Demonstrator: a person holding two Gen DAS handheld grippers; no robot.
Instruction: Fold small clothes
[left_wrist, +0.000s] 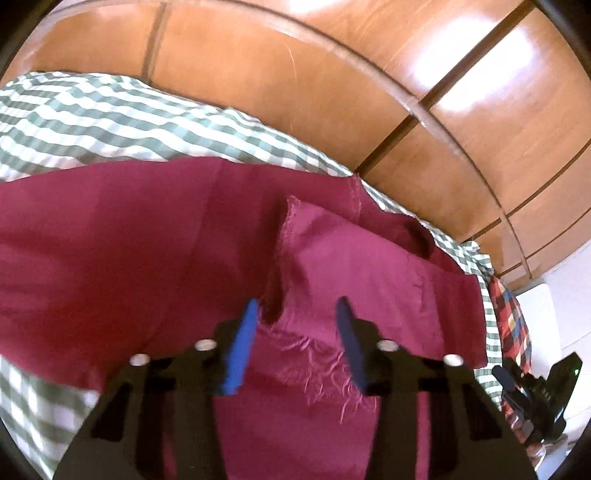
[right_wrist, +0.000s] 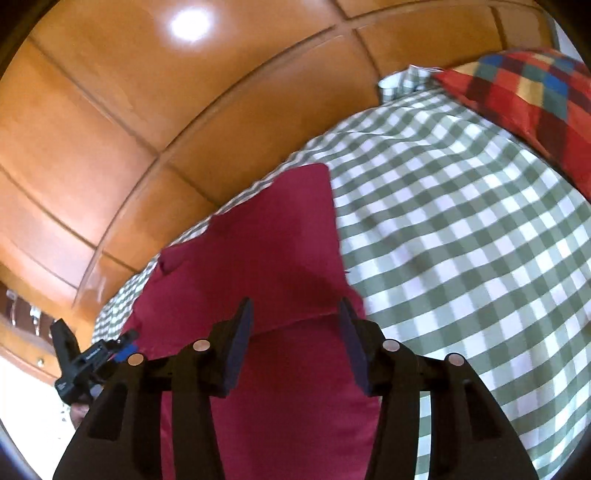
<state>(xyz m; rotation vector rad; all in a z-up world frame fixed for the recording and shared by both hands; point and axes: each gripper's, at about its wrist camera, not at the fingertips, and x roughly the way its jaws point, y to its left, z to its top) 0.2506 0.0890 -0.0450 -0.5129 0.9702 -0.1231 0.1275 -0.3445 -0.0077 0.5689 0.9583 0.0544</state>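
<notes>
Your left tool stands partly open over the maroon cloth, its blue pads apart. A raised fold with a frayed edge rises between them, but the pads press on nothing that you can make out. Your right tool is also partly open, hovering above the near part of the same cloth, with bare fabric showing between its dark pads and nothing gripped.

The cloth lies spread on the bed's green checked sheet, close to the edge that runs along the wooden panelling. In the left wrist view, its near part is hidden under the tool's black body and the picture is smeared. A multicoloured checked pillow sits at the far right of the bed, cut off by the edge of the view. Each tool shows small and blurred at the rim of the other's view, and whether a hand is visible there is hard to tell.
</notes>
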